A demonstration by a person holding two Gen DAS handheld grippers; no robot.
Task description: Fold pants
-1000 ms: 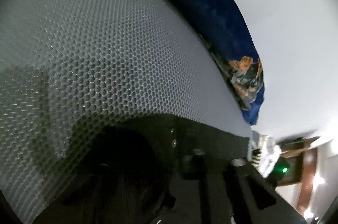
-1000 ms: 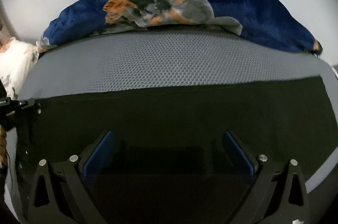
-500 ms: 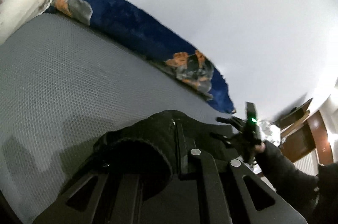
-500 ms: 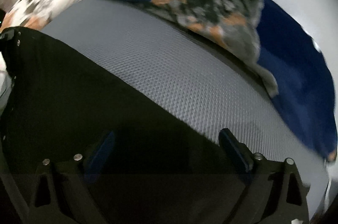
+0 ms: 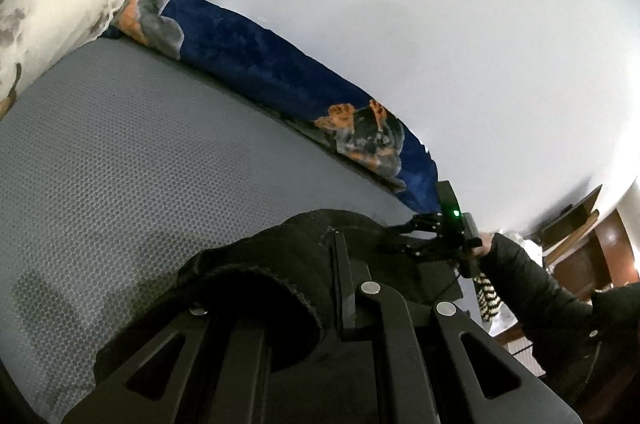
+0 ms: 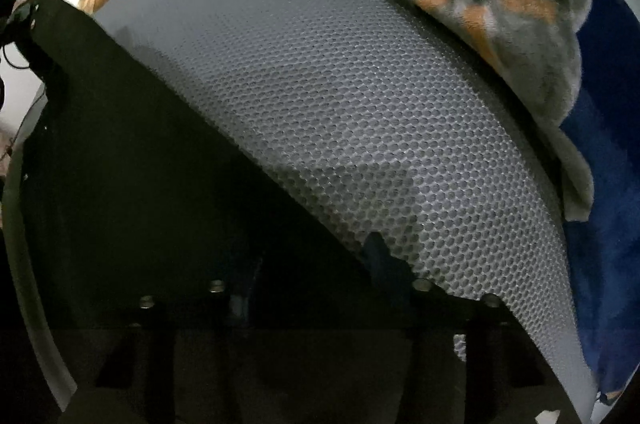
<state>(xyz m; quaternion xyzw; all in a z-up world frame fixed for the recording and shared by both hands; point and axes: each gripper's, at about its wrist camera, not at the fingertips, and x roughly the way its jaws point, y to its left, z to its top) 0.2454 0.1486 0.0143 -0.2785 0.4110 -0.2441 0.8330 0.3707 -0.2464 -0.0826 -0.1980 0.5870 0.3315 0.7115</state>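
Black pants (image 6: 132, 164) lie spread on a grey honeycomb mattress (image 6: 360, 96). My left gripper (image 5: 336, 256) is shut on a bunched fold of the pants (image 5: 288, 256) and holds it lifted above the mattress (image 5: 140, 164). My right gripper (image 6: 312, 276) points steeply down at the pants' edge. Its jaws are closing with the dark cloth between them, and one blue pad (image 6: 380, 252) shows at the cloth's border. In the left wrist view the right gripper (image 5: 408, 238) sits at the pants' far side, fingers still apart, held by a hand in a dark sleeve (image 5: 520, 276).
A blue blanket (image 5: 260, 60) with orange and grey print lies along the white wall (image 5: 400, 4) behind the mattress. A floral pillow (image 5: 36, 16) sits at the left end. Wooden furniture (image 5: 592, 244) stands at the far right.
My left gripper rose with the pants fold, and the wall and right gripper came into its view. My right gripper rolled and tipped down, and its jaws narrowed over the pants' edge.
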